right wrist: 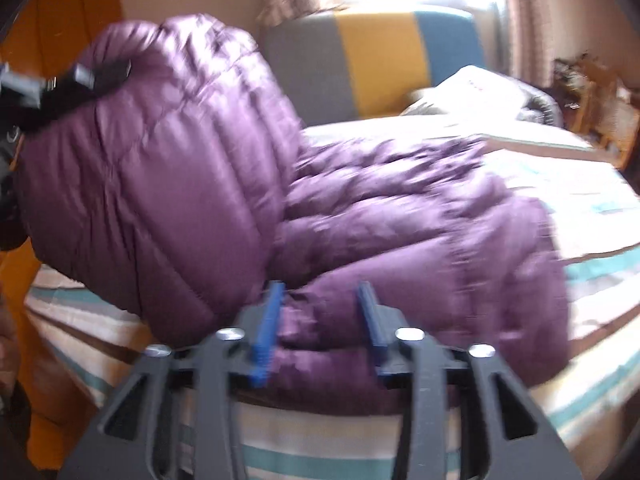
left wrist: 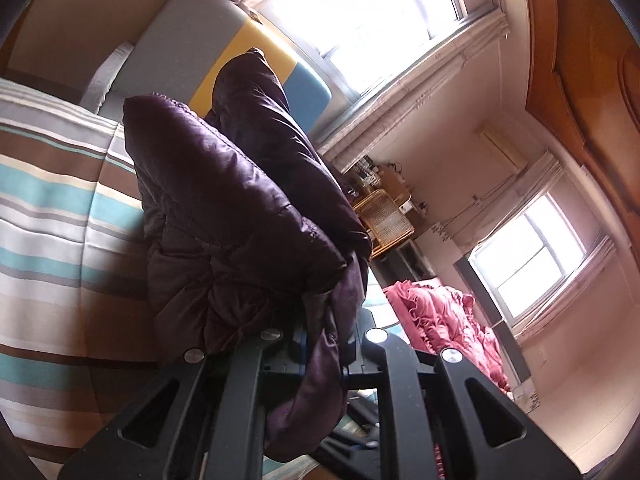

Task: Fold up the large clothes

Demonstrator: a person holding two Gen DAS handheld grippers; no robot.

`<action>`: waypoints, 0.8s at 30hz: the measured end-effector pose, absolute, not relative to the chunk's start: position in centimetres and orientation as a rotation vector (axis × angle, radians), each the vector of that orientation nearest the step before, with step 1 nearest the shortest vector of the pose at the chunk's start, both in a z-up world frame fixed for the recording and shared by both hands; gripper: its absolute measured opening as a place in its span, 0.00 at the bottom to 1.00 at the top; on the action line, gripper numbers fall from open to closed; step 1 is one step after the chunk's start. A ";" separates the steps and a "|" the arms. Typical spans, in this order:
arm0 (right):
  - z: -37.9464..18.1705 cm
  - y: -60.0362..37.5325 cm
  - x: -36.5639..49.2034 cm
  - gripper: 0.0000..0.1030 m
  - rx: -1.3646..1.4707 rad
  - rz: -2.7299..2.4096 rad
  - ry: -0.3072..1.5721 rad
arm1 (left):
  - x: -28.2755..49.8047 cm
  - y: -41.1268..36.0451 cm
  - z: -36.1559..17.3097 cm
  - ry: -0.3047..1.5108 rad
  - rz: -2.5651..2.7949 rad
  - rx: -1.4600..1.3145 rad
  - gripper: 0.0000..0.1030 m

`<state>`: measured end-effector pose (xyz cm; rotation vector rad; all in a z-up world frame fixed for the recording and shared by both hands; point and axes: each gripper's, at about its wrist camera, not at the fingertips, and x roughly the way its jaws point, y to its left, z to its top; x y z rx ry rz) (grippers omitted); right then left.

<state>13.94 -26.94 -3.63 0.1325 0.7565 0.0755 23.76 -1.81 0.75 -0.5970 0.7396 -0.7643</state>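
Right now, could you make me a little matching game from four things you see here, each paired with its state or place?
Things:
1. left gripper
2. right gripper
3. pink quilt
4. headboard

States or places:
A. grey, yellow and blue panels
B. open, by the jacket's edge
C. bunched under the far window
D. shut on the jacket

Pairs: 1-D, 2-B, 3-C, 4-A

purple quilted jacket [right wrist: 360, 208], teal-brown striped bedsheet [right wrist: 592, 240]

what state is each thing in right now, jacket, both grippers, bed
purple jacket: one side lifted, rest lying on the bed
left gripper: shut on the jacket's edge
right gripper: open, jacket fabric between the fingers
striped bed: made, jacket on top
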 end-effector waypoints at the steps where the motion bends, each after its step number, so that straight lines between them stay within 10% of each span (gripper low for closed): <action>1: -3.4 -27.5 13.7 0.43 0.132 0.060 0.756 | 23.7 -2.2 0.9 0.745 -0.765 -0.584 0.09; 24: -5.4 -39.3 5.4 0.43 0.189 -0.356 0.841 | 26.5 -18.4 -5.6 1.000 -0.681 -0.173 0.10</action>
